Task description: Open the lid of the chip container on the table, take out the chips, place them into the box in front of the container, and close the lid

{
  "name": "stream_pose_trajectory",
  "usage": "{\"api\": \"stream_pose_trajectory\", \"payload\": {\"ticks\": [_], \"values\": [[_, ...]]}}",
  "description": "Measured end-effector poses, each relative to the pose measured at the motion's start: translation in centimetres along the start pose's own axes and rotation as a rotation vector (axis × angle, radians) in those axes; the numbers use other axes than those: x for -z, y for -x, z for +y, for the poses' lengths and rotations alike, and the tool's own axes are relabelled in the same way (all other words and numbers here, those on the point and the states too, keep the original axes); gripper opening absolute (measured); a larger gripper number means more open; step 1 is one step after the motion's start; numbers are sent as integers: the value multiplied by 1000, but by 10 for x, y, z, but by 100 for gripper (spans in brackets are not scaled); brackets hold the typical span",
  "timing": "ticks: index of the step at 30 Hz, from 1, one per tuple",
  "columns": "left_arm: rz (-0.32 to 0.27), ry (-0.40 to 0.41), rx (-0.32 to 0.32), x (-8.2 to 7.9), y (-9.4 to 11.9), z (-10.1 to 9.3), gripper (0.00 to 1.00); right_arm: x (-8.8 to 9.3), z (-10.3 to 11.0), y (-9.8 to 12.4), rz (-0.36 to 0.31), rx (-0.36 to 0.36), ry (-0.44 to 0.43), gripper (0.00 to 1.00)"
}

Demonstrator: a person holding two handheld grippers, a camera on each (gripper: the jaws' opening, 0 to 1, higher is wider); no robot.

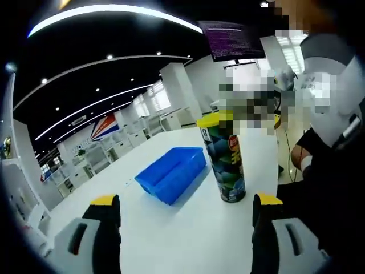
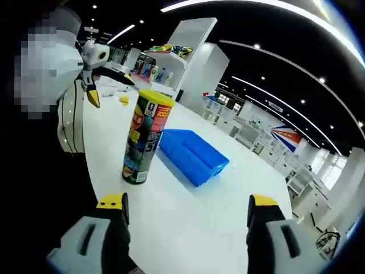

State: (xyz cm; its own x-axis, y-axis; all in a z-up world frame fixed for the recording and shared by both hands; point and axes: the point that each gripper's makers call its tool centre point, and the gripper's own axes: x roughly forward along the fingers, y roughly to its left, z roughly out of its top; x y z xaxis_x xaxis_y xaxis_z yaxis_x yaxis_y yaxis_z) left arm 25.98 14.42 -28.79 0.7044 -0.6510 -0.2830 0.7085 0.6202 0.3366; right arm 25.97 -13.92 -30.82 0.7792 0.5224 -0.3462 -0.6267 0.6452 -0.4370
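1. While both tools hang back from the work, the left gripper shows its two yellow-tipped black jaws spread wide with bare tabletop between them, so it is released and grips nothing; the right gripper stands the same way, jaws parted and empty.
2. Under both sits the white, glossy table, bare in front of the jaws, which leaves room for an approach from either side.
3. Next out stands the tall cylindrical chip container with dark printed sides, upright on the table, its flat yellow plastic lid seated on top; judging from that, the opening step is not yet done. In the right gripper view the same chip container stands ahead and to the left of the jaws, the lid likewise on.
4. Just beside it, apart from it and not touching, lies the shallow blue plastic box, open side up and apparently empty, presumably set close so chips need only a short carry. In the right gripper view the box lies to the right of the can.
5. A person in dark clothing is close behind the container.
6. Farthest back, white shelving units and curved ceiling light strips run across a large hall.
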Motion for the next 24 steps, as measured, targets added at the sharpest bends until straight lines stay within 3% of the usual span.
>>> {"api": "stream_pose_trajectory", "payload": {"ticks": [13,16,17,19,24], "values": [[3,0,-13,2,1,4,96,0,1,1,7,-1,20,79],[-16,8,-26,0,1,8,96,-2,0,3,-7,1,18,80],[-49,17,-31,-5,2,10,96,-3,-2,3,-9,4,16,80],[-101,2,-67,-13,4,19,96,-5,-9,4,-25,30,22,83],[-119,1,-44,-8,5,23,96,-22,-29,12,-129,80,-95,84]]}}
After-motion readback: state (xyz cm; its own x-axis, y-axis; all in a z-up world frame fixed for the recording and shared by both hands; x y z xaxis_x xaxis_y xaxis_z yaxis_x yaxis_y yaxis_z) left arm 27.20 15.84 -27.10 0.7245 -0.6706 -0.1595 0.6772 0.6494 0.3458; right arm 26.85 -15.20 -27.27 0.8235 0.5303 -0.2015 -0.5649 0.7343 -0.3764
